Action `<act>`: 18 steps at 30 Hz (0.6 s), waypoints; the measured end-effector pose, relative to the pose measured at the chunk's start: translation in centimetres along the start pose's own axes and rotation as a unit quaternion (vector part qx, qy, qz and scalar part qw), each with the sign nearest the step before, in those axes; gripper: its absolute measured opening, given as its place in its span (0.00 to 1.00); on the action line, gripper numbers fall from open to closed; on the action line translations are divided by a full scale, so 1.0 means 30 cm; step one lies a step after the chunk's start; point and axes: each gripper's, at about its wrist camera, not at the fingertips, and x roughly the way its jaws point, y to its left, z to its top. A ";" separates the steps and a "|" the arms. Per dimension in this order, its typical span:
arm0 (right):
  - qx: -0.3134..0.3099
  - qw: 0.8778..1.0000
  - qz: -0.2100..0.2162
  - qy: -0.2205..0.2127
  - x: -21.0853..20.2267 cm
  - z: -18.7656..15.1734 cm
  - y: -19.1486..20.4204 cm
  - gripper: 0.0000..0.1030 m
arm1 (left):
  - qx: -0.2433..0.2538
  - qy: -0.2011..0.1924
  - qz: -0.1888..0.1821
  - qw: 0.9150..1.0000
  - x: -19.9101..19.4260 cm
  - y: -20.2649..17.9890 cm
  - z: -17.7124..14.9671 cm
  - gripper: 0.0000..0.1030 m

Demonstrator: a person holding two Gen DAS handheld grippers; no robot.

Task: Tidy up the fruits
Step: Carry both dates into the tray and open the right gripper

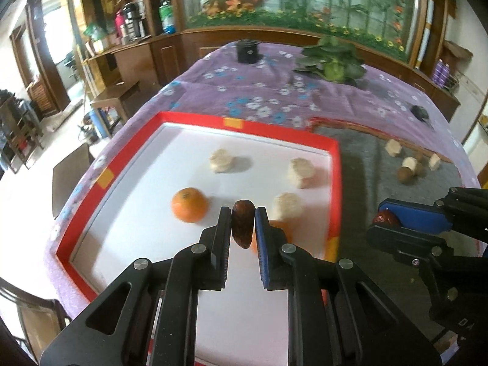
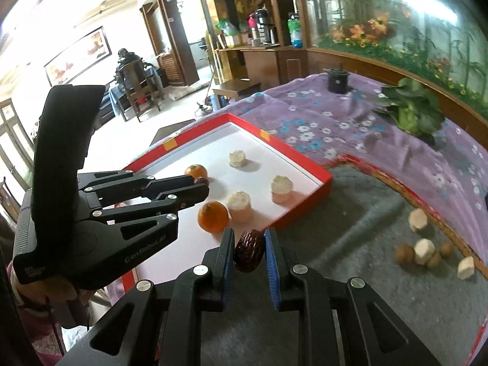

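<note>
Red-rimmed tray (image 2: 308,213) already holds 2 oranges, 3 pale chunks. Left tongs (image 1: 243,213) & right tongs (image 2: 249,238) each clenched on a dried date, carried above tray edge. Several pieces left on grey mat (image 2: 350,274).

only thing i can half read is "GenRobot.AI" on the side of the left gripper (image 2: 201,190)

My two fisheye views are daylit; windows at left blow out white; edges curve strongly; mild motion blur throughout.
</note>
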 end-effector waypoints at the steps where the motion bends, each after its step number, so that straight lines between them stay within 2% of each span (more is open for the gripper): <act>1: -0.001 1.000 0.001 0.002 0.014 0.008 0.005 0.19 | -0.005 0.003 0.002 1.000 0.004 0.017 -0.003 0.14; 10: -0.005 0.999 0.035 0.028 0.145 0.050 0.050 0.18 | -0.023 0.015 0.014 1.000 0.038 0.093 -0.018 0.14; 18: -0.016 0.998 0.044 0.039 0.165 0.048 0.080 0.18 | -0.028 0.019 0.014 0.999 0.060 0.114 -0.022 0.14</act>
